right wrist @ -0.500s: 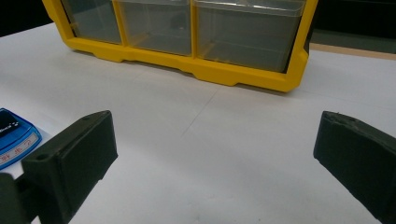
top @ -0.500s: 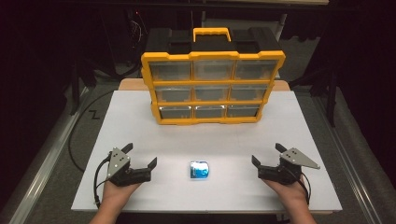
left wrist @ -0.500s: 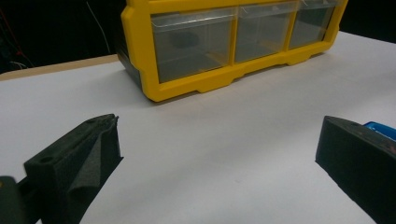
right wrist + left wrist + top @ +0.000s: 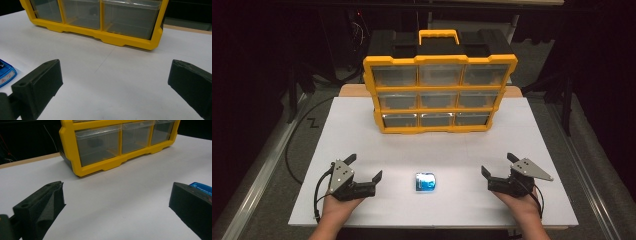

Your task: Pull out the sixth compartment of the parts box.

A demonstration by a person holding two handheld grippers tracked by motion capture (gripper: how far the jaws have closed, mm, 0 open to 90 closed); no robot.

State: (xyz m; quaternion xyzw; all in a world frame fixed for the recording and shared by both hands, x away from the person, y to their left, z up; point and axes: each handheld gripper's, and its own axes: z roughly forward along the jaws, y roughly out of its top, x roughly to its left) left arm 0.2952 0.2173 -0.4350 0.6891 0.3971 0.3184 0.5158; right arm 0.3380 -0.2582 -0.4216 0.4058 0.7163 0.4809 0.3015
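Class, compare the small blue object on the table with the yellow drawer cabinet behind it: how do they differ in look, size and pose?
The blue object is small and glossy; the yellow drawer cabinet is far larger, with clear drawers and a handle on top. The blue object lies flat between the two grippers; the cabinet stands upright farther back. Both rest on the white table, untouched.

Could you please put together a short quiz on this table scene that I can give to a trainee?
1. True or false: the left gripper is clamped on the blue packet.
2. How many drawers show on the front of the yellow drawer box?
3. Where does the blue packet lie? A) inside a drawer B) on the white table between the two grippers C) on top of the box

Key:
1. False: its fingers stand apart with nothing between them, and the packet lies clear of it.
2. Nine, in three rows of three.
3. B, with the right gripper open on its other side.
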